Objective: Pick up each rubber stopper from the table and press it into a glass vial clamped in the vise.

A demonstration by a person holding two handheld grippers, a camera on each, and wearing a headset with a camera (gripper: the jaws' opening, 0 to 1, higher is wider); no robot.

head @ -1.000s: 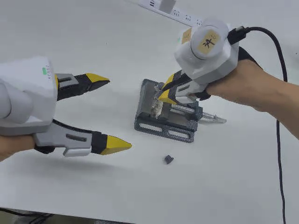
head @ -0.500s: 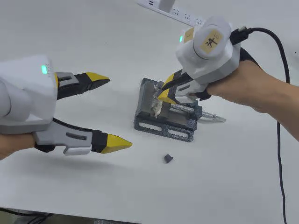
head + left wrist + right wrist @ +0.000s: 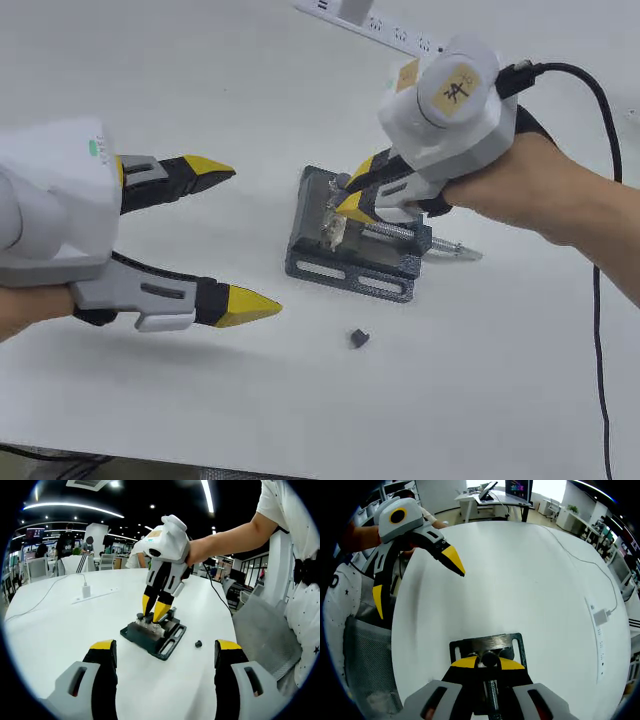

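Left gripper point(image 3: 255, 238): jaws spread wide, empty. You hold it clear, left of the vise point(image 3: 345, 272), likely ready for the next pick.
Vise: flat on the table point(image 3: 200, 80), clamping the glass vial point(image 3: 333, 230) so it can take a push.
Right gripper point(image 3: 346, 194): jaws pinched on a dark stopper point(image 3: 490, 658) at the vial's mouth, apparently pressing it in.
Spare stopper point(image 3: 359, 339): loose on the table, near the vise.

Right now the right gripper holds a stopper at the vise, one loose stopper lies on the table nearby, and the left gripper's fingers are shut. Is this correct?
No: the fingers of the left gripper are wide open, not shut, as the head view shows. The rest stands: the right gripper holds a stopper at the vise, and one loose stopper lies on the table nearby.
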